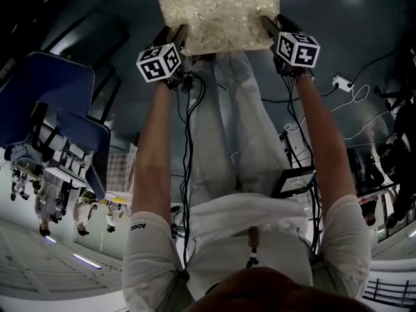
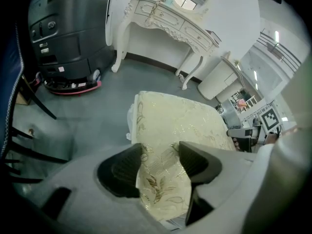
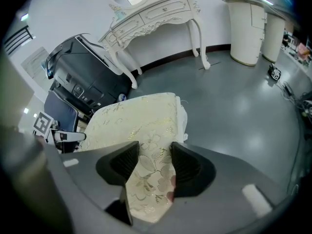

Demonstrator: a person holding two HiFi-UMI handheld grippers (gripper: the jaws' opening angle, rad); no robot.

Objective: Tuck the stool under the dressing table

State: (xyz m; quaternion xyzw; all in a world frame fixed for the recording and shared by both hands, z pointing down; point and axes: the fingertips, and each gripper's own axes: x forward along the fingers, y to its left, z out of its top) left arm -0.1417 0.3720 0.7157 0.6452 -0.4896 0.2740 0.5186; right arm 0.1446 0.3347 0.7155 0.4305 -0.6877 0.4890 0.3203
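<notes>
Currently: stool (image 1: 218, 15) sits at 12 o'clock in the head view, well short of the dressing table (image 2: 168, 16). Its seat is a rectangular padded cushion in cream brocade with a glossy gold floral weave; the legs are hidden under it, so I can't tell if it's on the floor.

Left gripper (image 2: 161, 162) is at the cushion's 9 o'clock edge, with its black ribbed jaws set wide and pinching the cushion edge, fabric against both pads. Right gripper (image 3: 153, 162) is at the 3 o'clock edge in the same state: jaws wide, clamped on the brocade.

The dressing table is white, with carved curved legs, drawers and a mirror on top, at 12 o'clock in both gripper views. Smooth grey floor (image 3: 234, 96) lies between it and the stool. A black boxy machine (image 2: 63, 33) with a red base trim stands just beside the table, at 10 o'clock in the left gripper view. A white rounded cabinet (image 3: 248, 28) is at 1 o'clock in the right gripper view. A blue chair (image 1: 52, 96) is at 9 o'clock in the head view and loose cables (image 1: 351, 96) at 3 o'clock.
</notes>
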